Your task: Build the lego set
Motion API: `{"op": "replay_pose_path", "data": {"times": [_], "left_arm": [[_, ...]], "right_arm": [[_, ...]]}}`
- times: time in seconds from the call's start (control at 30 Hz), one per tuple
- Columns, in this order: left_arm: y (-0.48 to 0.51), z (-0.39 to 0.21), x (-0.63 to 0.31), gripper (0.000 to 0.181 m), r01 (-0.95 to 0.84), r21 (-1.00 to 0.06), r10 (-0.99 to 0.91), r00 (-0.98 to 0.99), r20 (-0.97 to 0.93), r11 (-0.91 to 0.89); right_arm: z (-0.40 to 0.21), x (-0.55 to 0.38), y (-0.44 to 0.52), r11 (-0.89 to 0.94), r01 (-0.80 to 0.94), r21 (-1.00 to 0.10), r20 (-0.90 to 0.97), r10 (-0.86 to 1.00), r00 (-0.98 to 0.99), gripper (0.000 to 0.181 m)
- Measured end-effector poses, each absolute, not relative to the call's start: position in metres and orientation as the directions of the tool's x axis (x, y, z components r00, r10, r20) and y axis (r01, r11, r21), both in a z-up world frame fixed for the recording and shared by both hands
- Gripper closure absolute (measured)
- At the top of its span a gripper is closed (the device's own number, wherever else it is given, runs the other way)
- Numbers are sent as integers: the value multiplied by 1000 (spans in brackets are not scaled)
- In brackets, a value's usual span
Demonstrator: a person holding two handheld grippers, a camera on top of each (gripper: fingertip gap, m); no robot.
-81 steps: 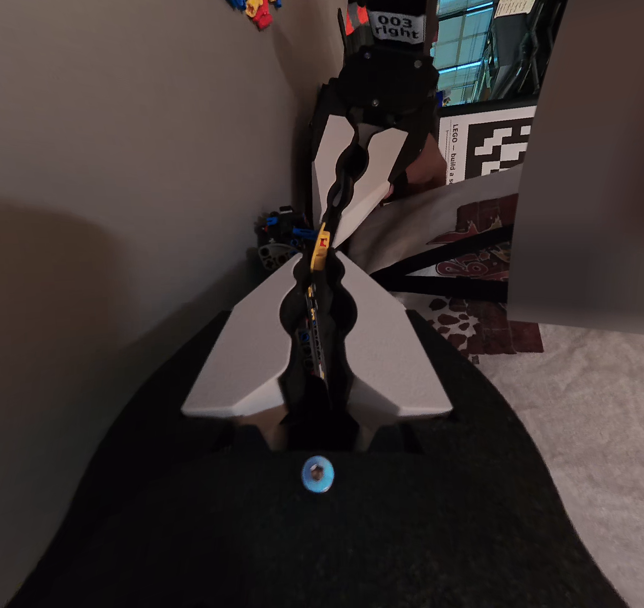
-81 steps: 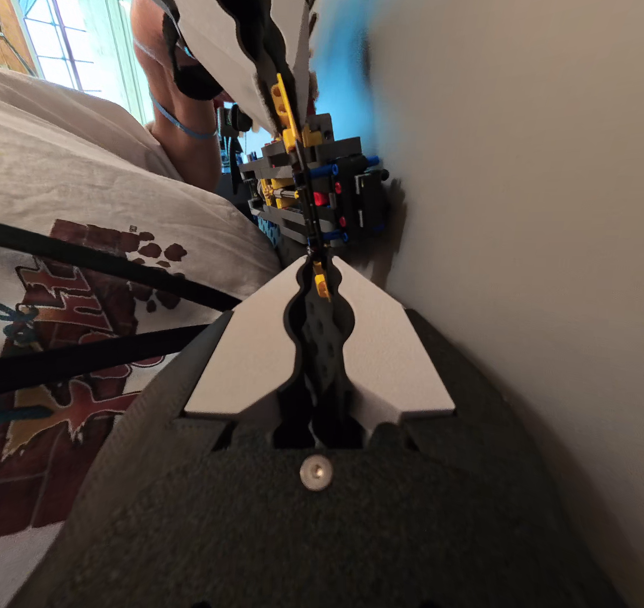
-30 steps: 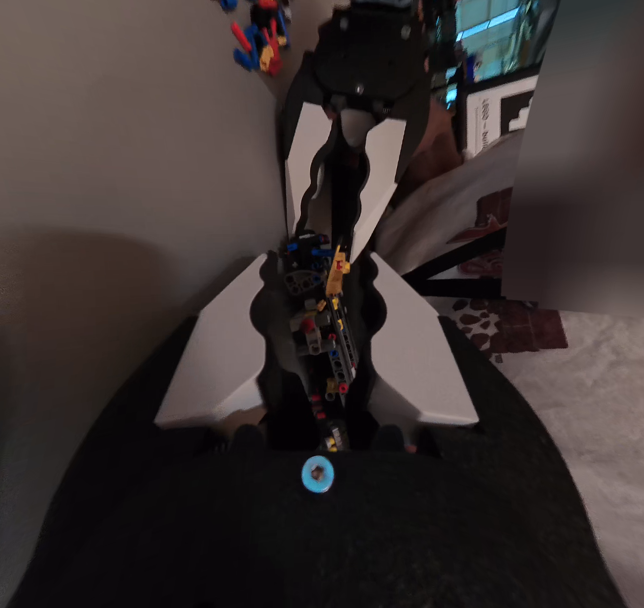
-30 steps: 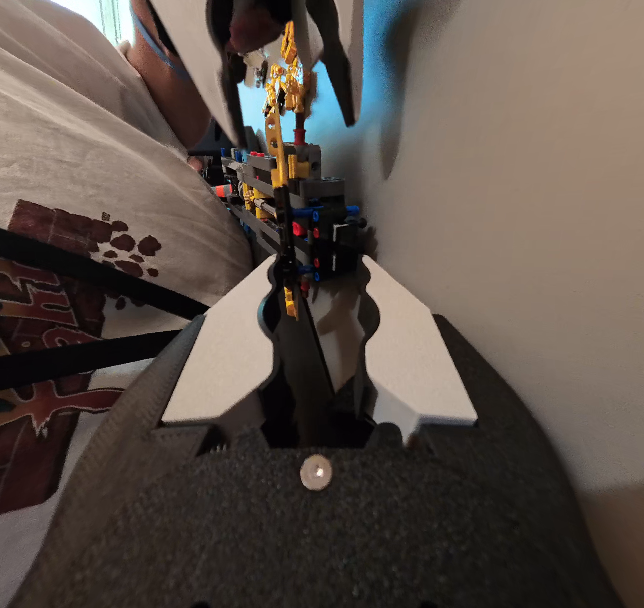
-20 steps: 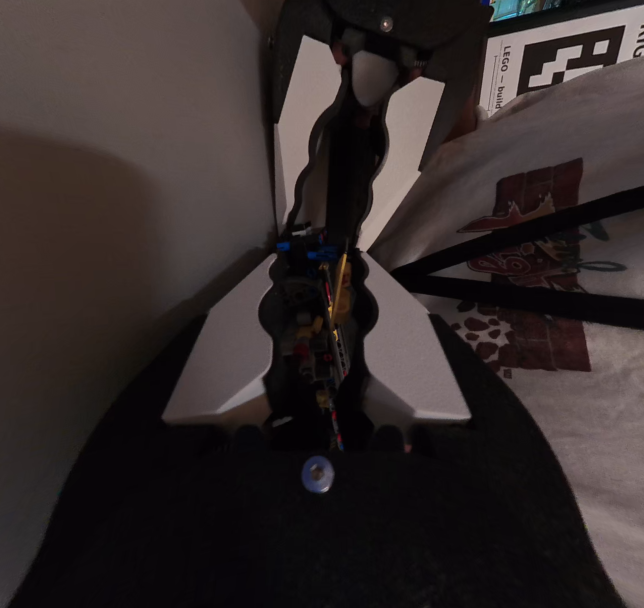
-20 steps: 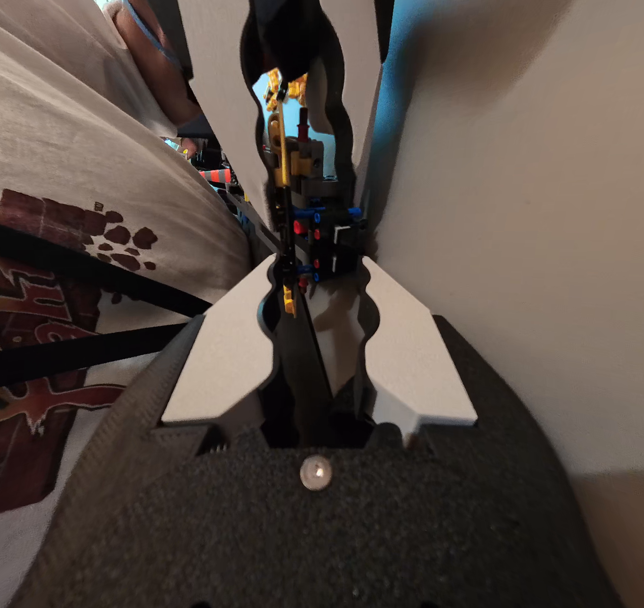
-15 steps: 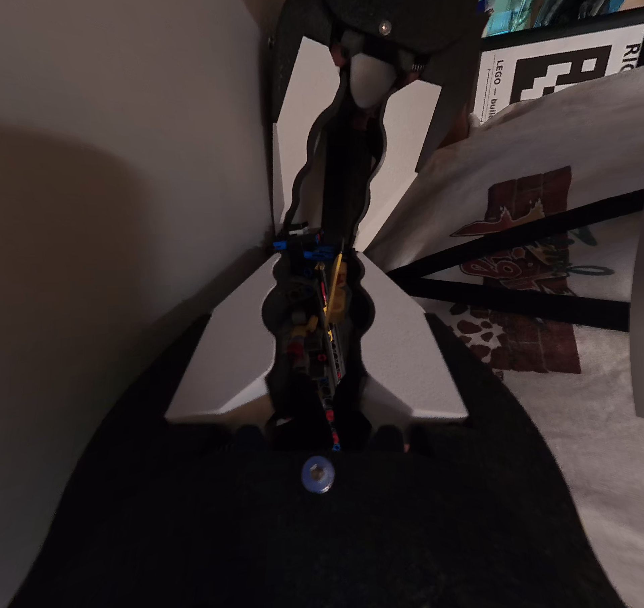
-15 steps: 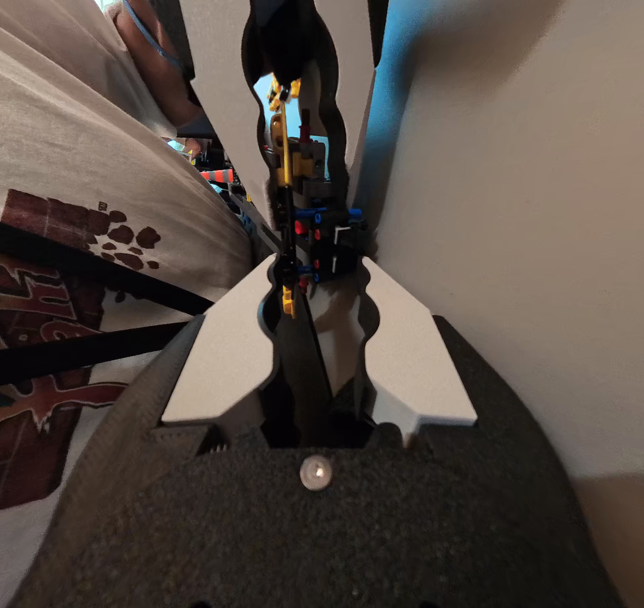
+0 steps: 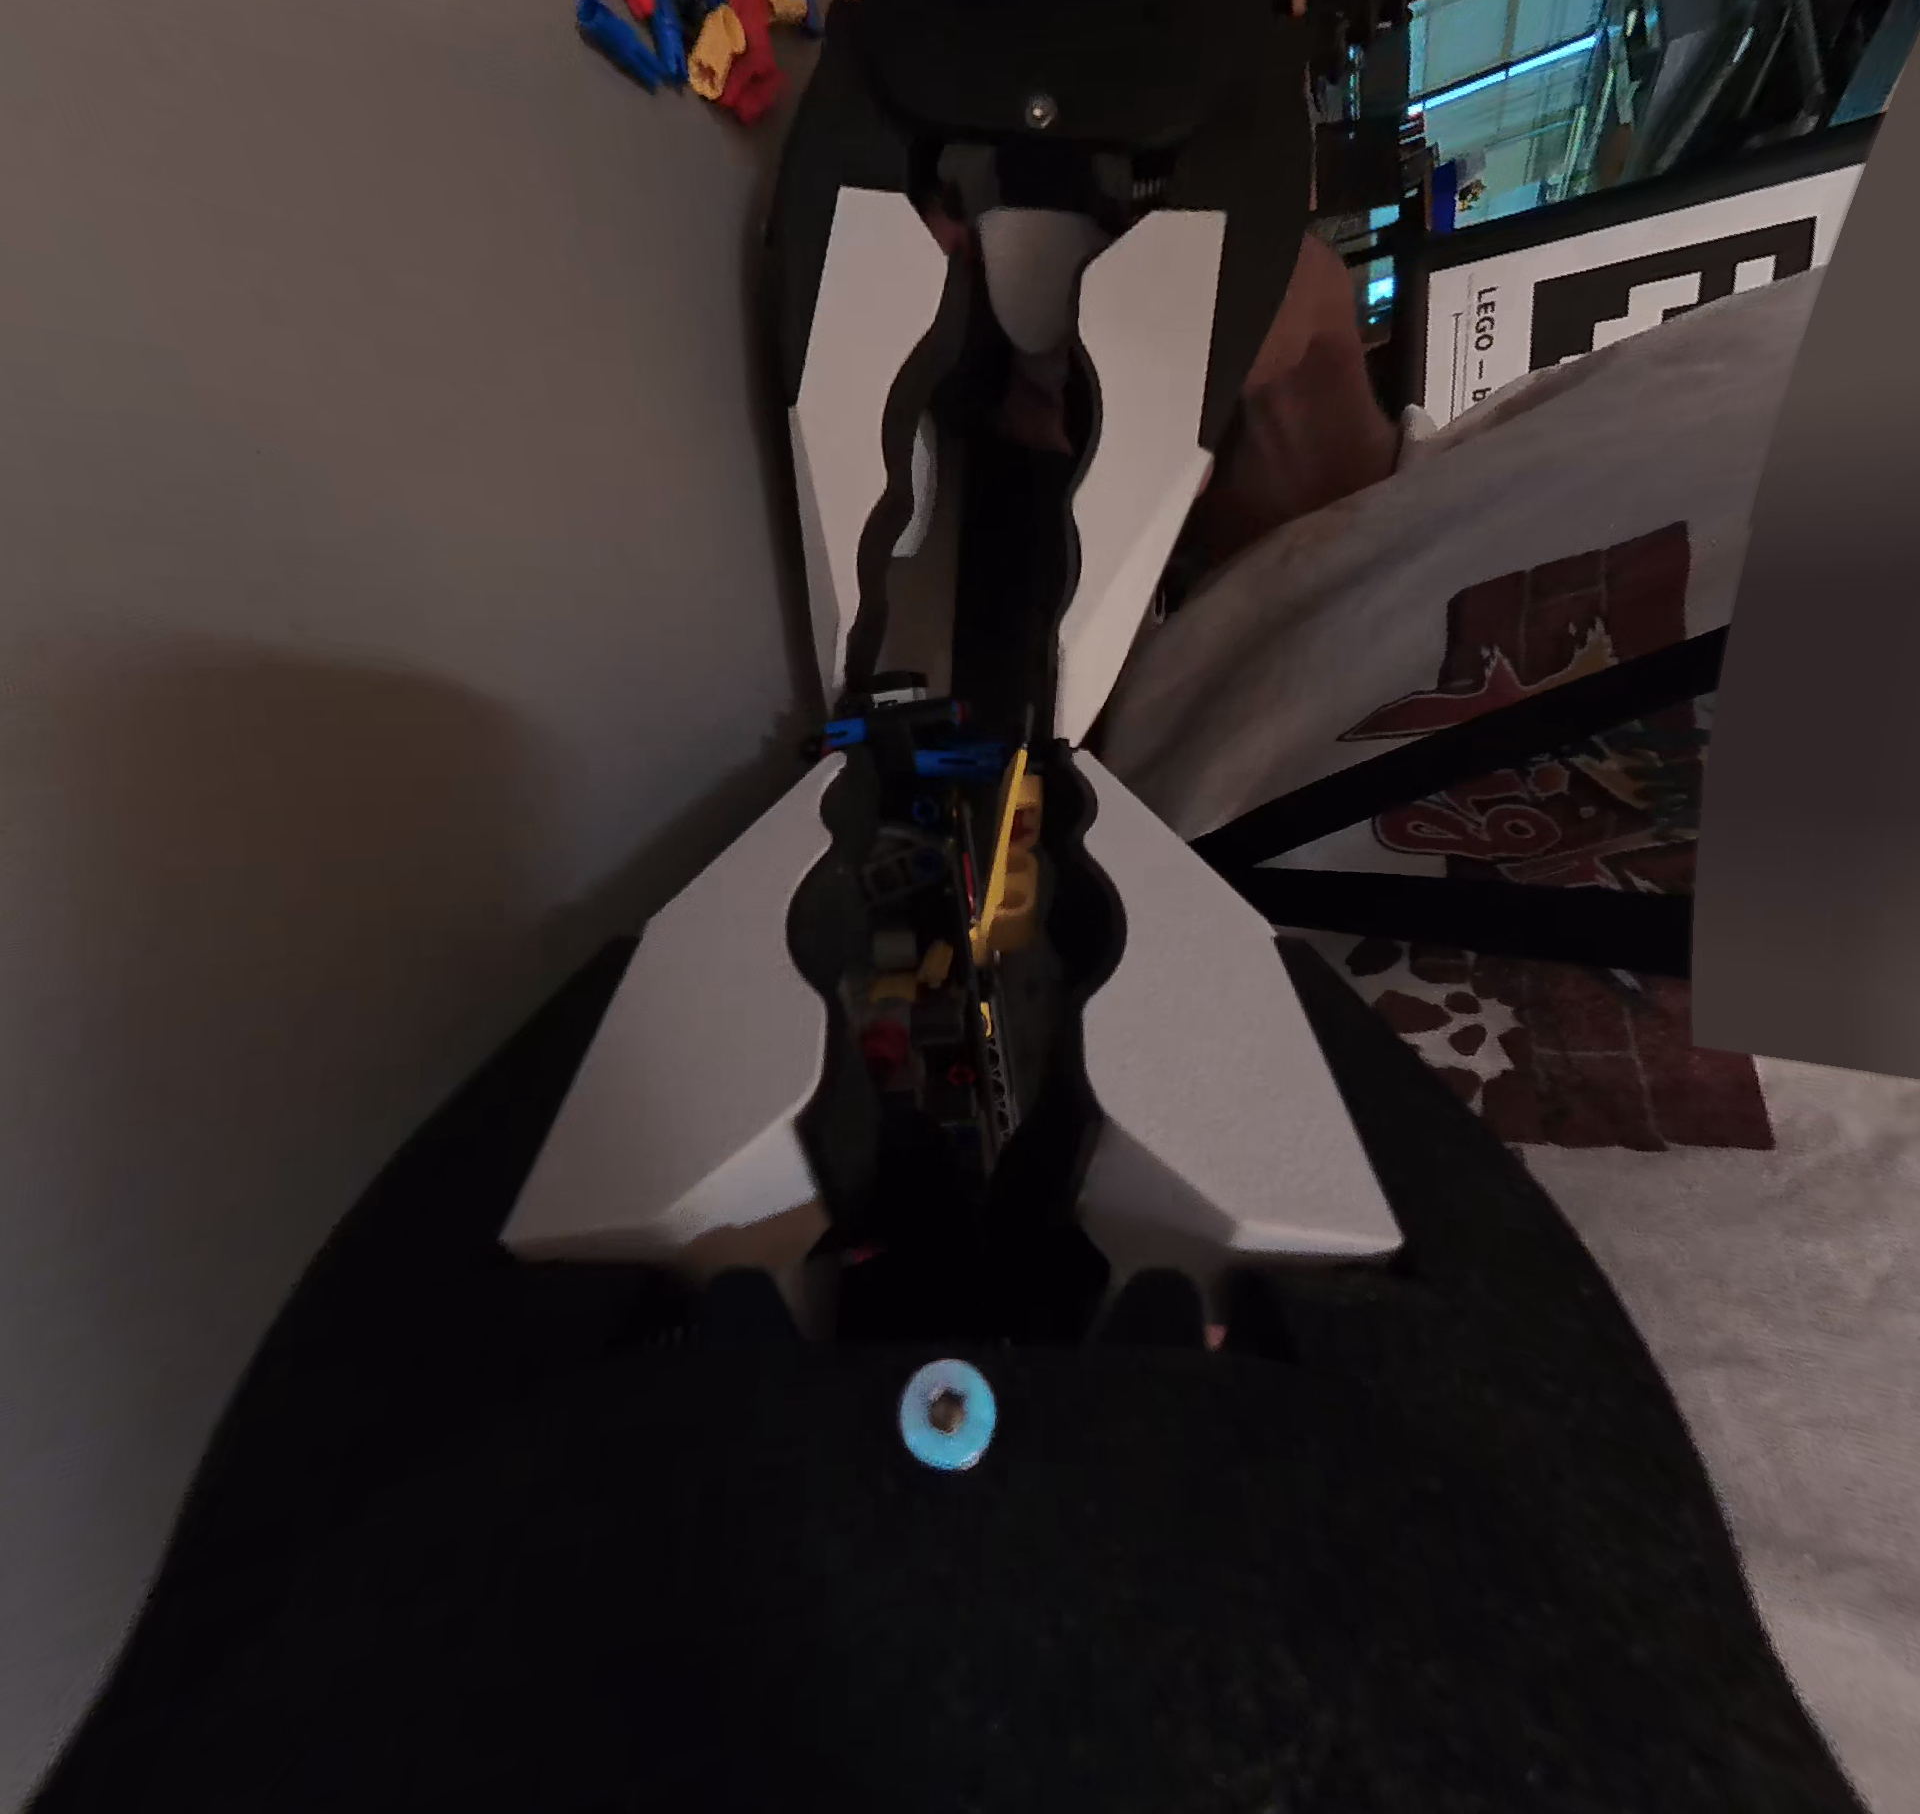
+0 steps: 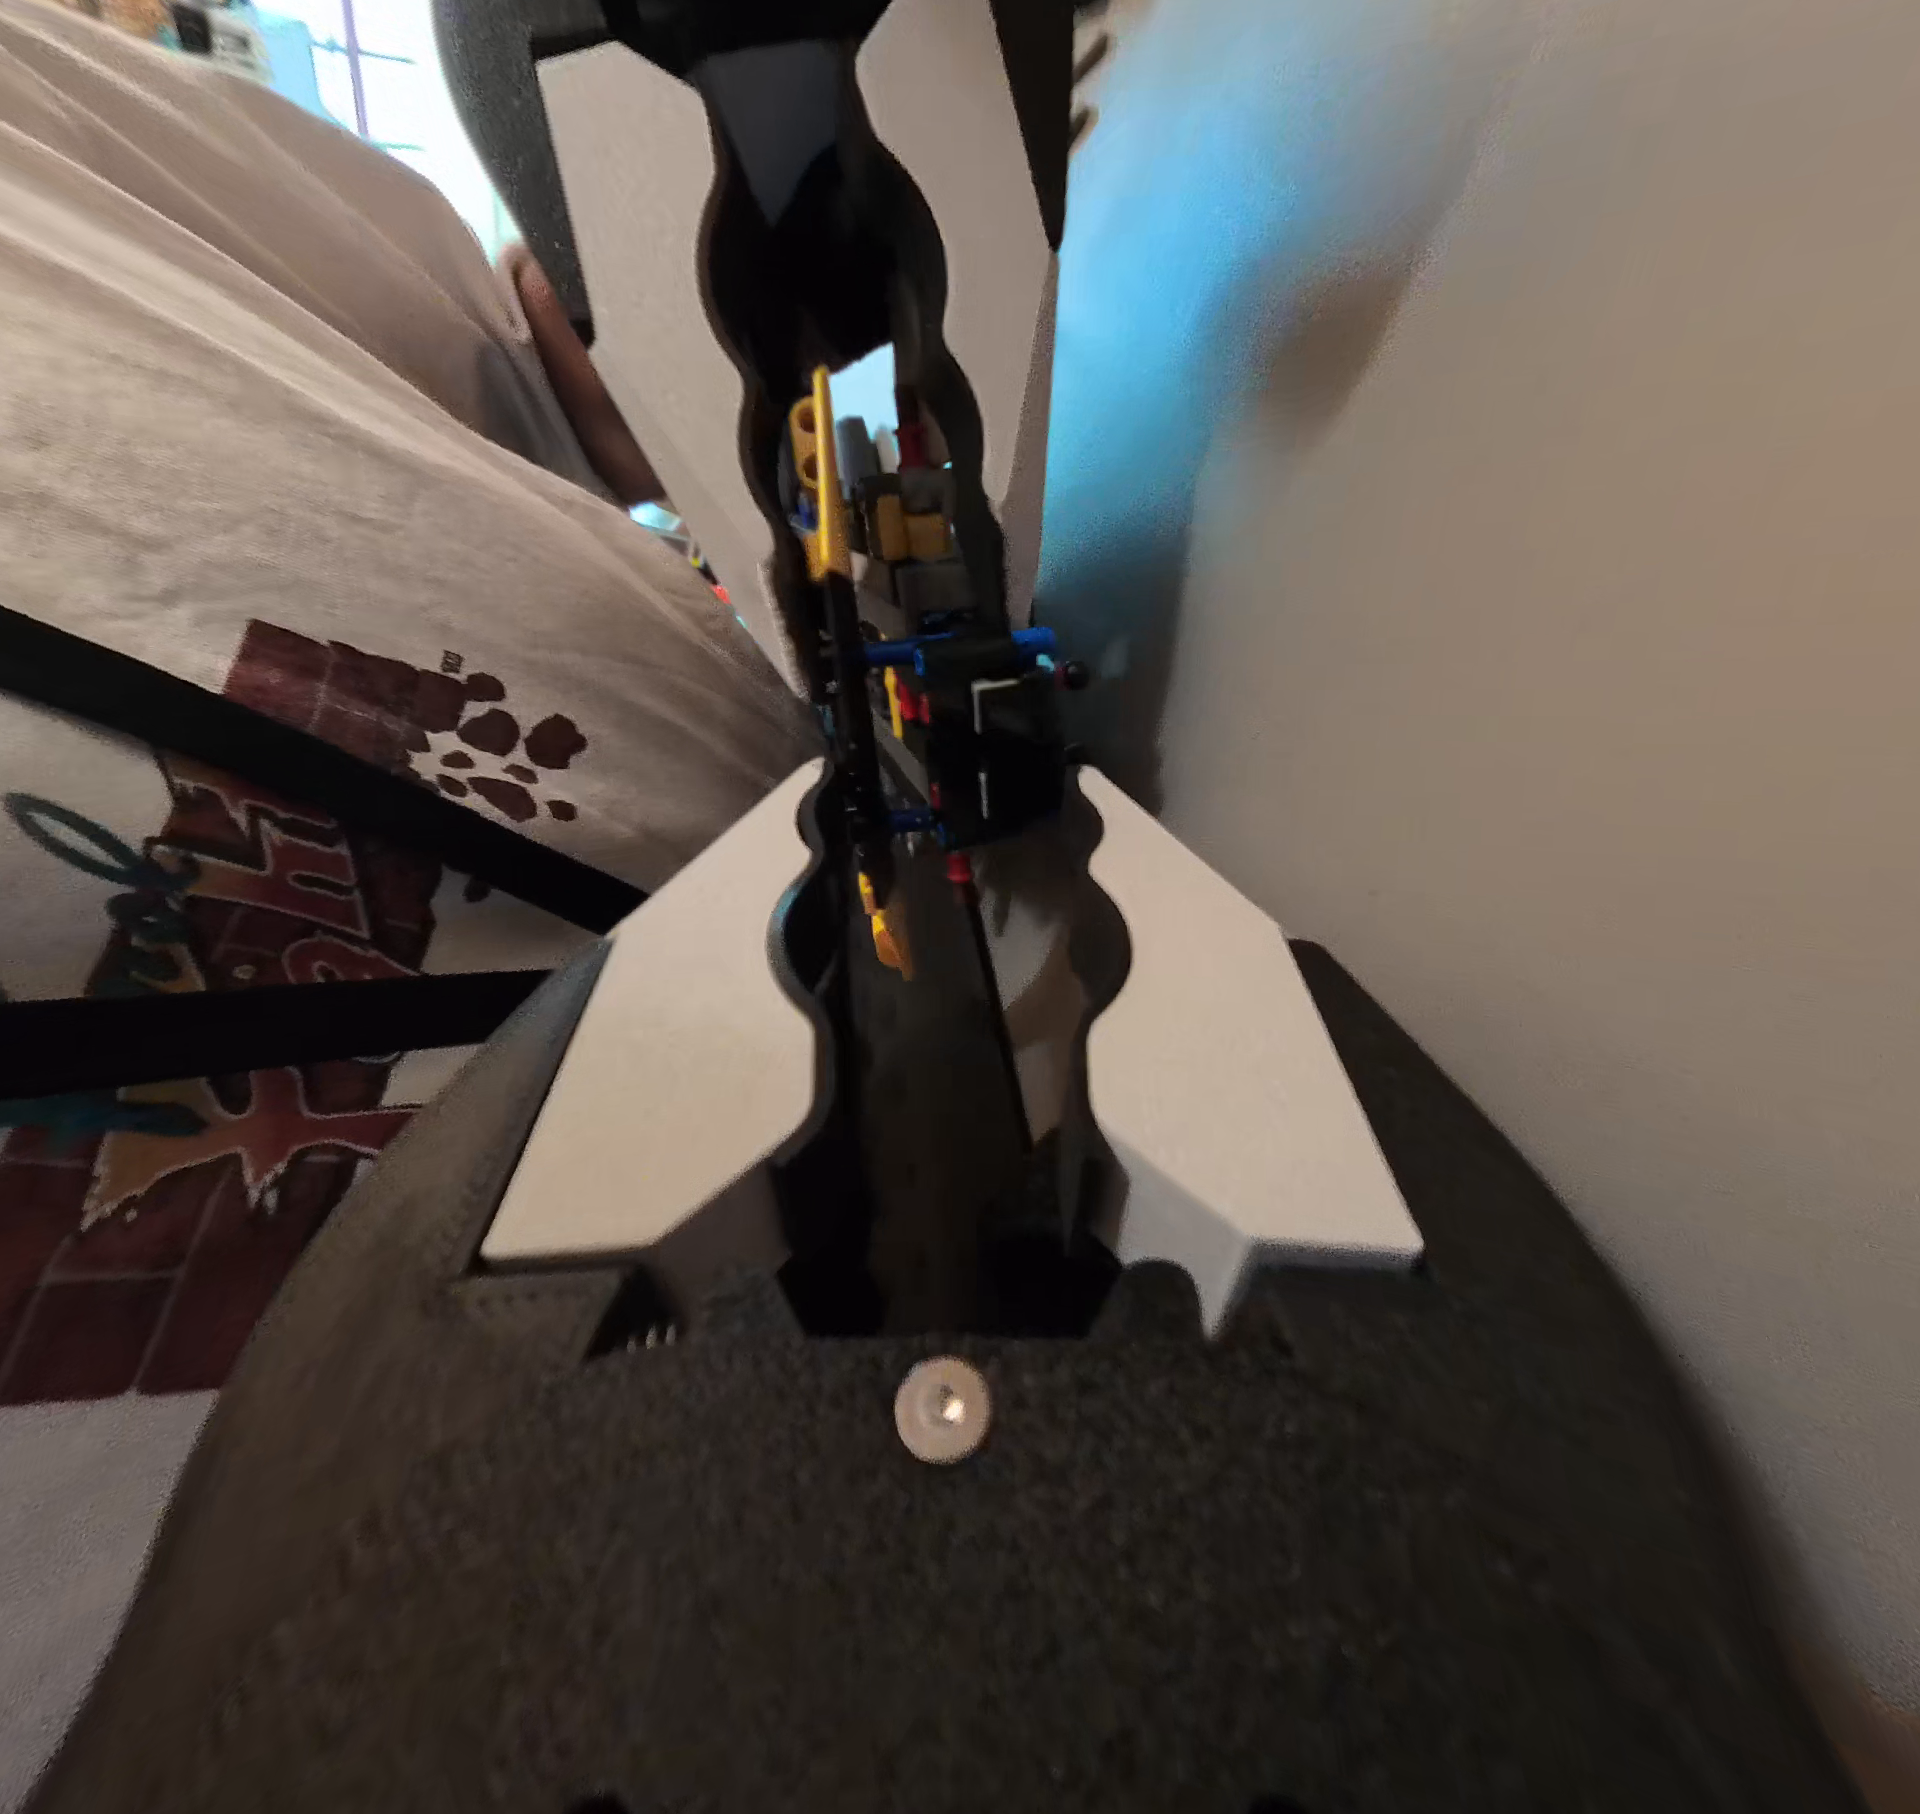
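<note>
Fingers of the left hand-held gripper (image 9: 951, 777) stand at a moderate gap around the lego build (image 9: 940, 943), a dark, narrow assembly with blue pins, red studs and a yellow beam (image 9: 1008, 860) lying lengthwise between them; whether the pads press on it cannot be told. Straight ahead, tip to tip with it, the right hand-held gripper (image 9: 961, 684) faces back, its jaws also parted, and the far end of the build reaches into that gap. From the right wrist view, the right hand-held gripper (image 10: 945, 788) has the black block of the build (image 10: 997, 746) just between its fingertips, with the thin black-and-yellow beam (image 10: 826, 517) near its left finger; contact is unclear here as well. Beyond it the left hand-held gripper (image 10: 894, 559) straddles the yellow and grey part. Beside both runs a plain grey worktop (image 9: 364, 362), with a loose heap of red, blue and yellow pieces (image 9: 696, 8) farther off. On the other side is a person's printed shirt (image 10: 312, 538) crossed by black straps (image 10: 270, 756).
</note>
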State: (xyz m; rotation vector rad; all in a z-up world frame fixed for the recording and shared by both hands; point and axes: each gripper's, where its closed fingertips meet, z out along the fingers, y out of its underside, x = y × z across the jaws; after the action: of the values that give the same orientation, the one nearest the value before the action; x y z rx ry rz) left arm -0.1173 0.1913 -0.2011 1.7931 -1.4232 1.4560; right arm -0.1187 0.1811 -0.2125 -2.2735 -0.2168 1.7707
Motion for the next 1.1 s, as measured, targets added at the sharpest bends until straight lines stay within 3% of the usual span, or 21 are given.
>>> {"op": "replay_pose_path", "data": {"times": [0.57,0.83,1.1], "left_arm": [[194,-205,-119,152,-855,-316,-527,-60,848,-411],[193,-208,-116,152,-853,-280,-494,-30,869,-441],[206,-194,-115,151,-805,-295,-445,-44,895,-515]], "right_arm": [[-216,-122,184,-951,-3,-310,-916,298,269,142],[-220,-121,182,-947,15,-322,-905,313,288,141],[-204,-115,197,-960,-140,-242,-962,220,160,143]]}}
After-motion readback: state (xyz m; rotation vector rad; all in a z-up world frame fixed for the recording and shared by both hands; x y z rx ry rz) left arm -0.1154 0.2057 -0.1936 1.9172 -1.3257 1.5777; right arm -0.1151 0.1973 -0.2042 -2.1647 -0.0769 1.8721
